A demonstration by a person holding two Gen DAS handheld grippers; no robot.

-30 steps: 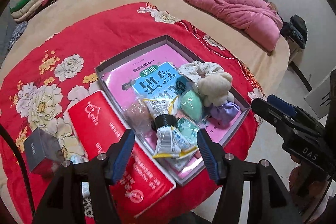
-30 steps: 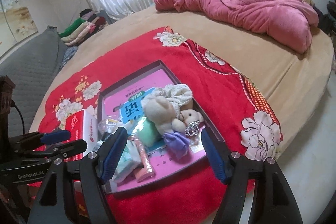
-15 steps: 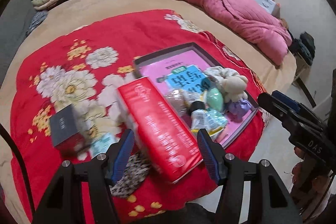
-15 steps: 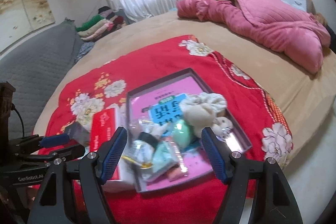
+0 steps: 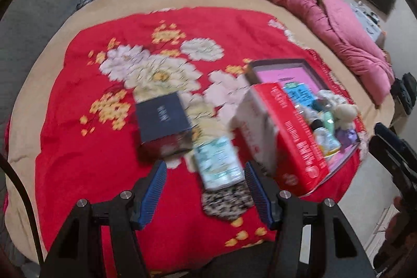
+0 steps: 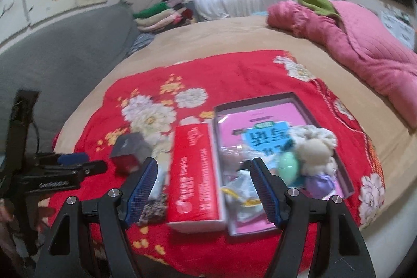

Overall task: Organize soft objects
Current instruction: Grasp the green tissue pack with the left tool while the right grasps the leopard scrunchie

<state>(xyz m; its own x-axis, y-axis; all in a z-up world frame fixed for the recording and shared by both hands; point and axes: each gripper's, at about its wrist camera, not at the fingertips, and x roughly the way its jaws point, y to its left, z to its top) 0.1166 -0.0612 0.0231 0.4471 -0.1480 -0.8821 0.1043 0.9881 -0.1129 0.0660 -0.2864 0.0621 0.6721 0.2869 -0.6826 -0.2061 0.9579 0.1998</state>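
Both grippers, left gripper and right gripper, jaws apart and empty, have swung from the tray toward the tissue pack beside it, likely next.

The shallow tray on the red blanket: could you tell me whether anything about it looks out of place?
Yes. The soft items are heaped at one end of the tray, leaving the far end bare, and a tissue pack and a patterned cloth lie outside it on the blanket.

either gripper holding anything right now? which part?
Nothing held. Left gripper and right gripper both hang open above the red blanket, pads touching nothing.
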